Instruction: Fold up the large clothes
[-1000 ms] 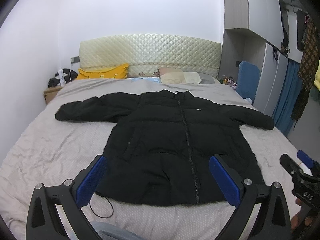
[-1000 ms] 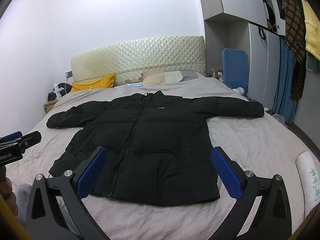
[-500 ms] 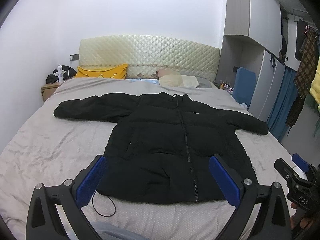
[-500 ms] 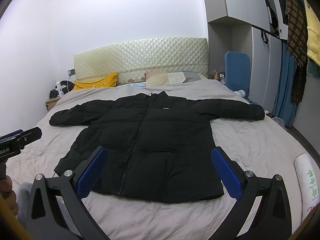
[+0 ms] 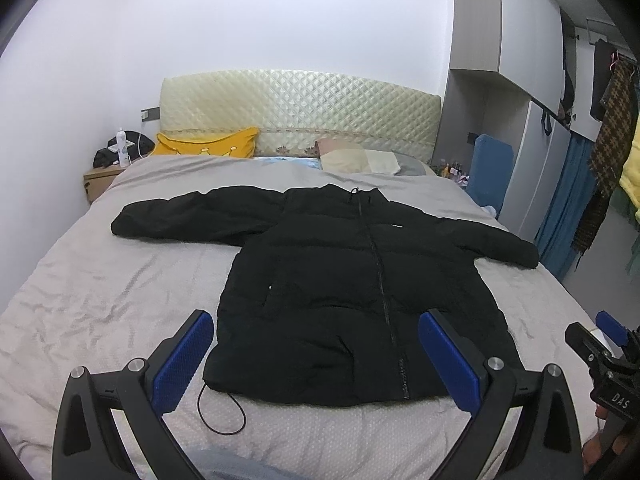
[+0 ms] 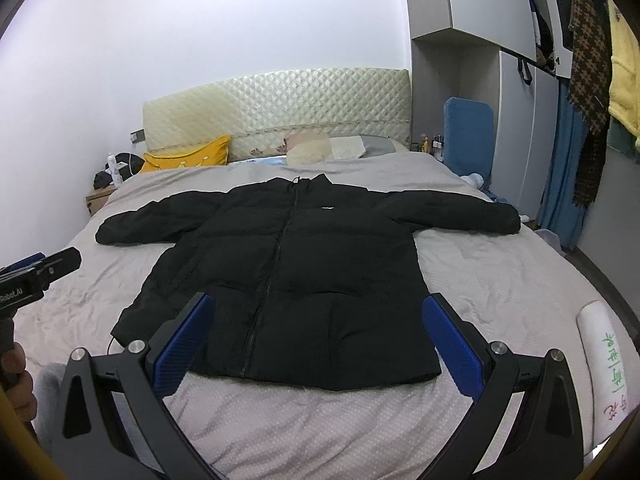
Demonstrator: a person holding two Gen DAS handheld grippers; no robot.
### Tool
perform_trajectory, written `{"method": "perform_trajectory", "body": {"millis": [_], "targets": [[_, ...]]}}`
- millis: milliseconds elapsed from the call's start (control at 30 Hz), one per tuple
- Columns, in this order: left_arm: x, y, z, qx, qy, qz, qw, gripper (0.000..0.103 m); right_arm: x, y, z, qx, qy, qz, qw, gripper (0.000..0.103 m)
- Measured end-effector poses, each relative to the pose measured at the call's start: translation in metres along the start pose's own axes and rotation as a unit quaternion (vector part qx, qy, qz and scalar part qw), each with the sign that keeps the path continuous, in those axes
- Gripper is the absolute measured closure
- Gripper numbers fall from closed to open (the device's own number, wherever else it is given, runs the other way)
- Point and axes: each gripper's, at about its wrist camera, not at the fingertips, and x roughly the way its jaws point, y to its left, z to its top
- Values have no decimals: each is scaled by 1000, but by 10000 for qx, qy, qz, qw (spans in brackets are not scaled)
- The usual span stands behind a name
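A black puffer jacket (image 5: 352,288) lies flat, zipped, front up on the grey bed, both sleeves spread sideways; it also shows in the right wrist view (image 6: 296,276). A thin black drawcord (image 5: 222,412) loops out from its hem at the near left. My left gripper (image 5: 316,360) is open and empty, held above the jacket's hem. My right gripper (image 6: 318,348) is open and empty, also over the hem. Each gripper shows at the edge of the other's view.
The bed (image 5: 100,300) has a quilted cream headboard (image 5: 296,116), a yellow pillow (image 5: 206,146) and pale pillows. A nightstand (image 5: 100,180) stands at the far left. A blue chair (image 6: 468,136) and wardrobe with hanging clothes are at the right. A white roll (image 6: 604,356) lies at the bed's right edge.
Both grippers have risen and pulled back slightly, so the jacket sits lower and farther in view. The jacket has not moved. Both grippers stay open.
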Motion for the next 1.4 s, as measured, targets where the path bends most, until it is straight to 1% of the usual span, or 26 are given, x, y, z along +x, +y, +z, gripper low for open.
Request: {"method": "perform_trajectory", "body": {"millis": [167, 367, 500, 600, 700, 900, 1033, 1100, 1200, 1333, 1400], "targets": [[3, -3, 4, 72, 23, -26, 10000, 0, -3, 2, 5, -1, -114, -29, 9999, 0], [5, -8, 13, 141, 53, -125, 9998, 0, 4, 2, 8, 14, -63, -15, 10000, 0], [10, -16, 19, 243, 84, -189, 9995, 0, 5, -2, 15, 49, -90, -78, 9999, 0], [18, -24, 27, 337, 135, -235, 9991, 0, 8, -12, 20, 191, -119, -110, 9997, 0], [25, -31, 39, 388, 104, -271, 9988, 0, 12, -22, 29, 332, -146, -108, 9993, 0], [46, -47, 67, 410, 81, -358, 9985, 0, 25, -45, 56, 507, -415, -210, 9976, 0], [68, -60, 82, 486, 76, -382, 9981, 0, 46, -62, 77, 389, -435, -226, 9980, 0], [82, -65, 89, 492, 123, -432, 9978, 0, 61, -77, 87, 506, -427, -182, 9976, 0], [110, -72, 96, 433, 196, -506, 9976, 0, 92, -103, 100, 730, -339, -308, 9963, 0], [153, -80, 100, 493, 282, -481, 9972, 0, 152, -155, 107, 1033, -36, -462, 9936, 0], [178, -86, 97, 564, 304, -541, 9965, 0, 189, -195, 104, 1475, 99, -395, 9882, 0]]}}
